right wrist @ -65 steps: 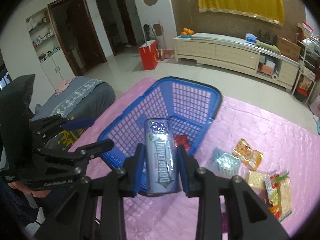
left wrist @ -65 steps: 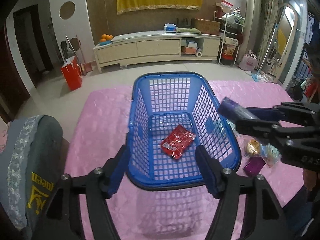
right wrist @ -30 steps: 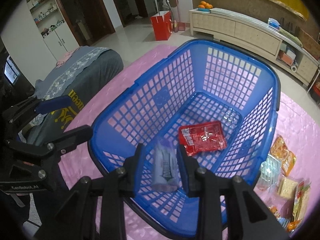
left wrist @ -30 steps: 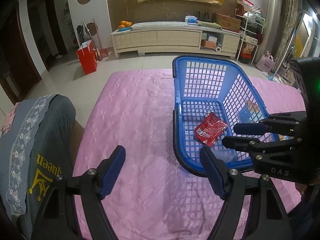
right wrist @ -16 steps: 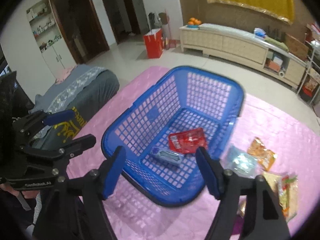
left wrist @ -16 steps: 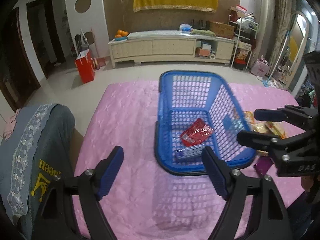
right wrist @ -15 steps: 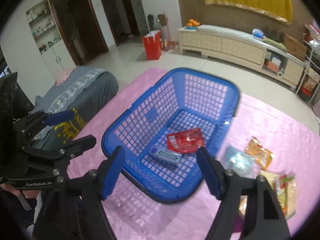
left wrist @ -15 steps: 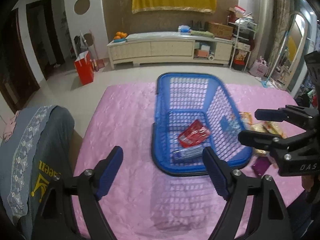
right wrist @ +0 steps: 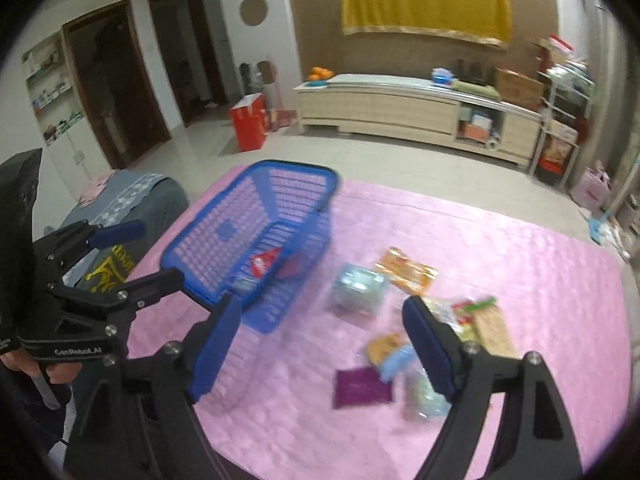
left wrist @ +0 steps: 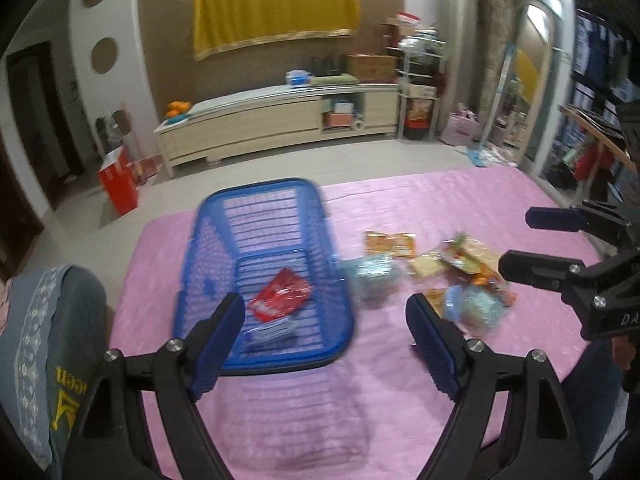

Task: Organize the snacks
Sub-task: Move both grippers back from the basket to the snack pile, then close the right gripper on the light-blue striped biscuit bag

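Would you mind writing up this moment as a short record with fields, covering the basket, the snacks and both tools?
surface: pink quilted cover
basket: blue basket on the cover
in basket: red packet; a greyish pack nearer the camera, blurred
loose snacks: pile on the cover outside the basket, including orange packet, clear wrapped pack, purple packet
left tool: open, empty
right tool: open, empty, pointing toward the pile
image quality: motion blur in both views
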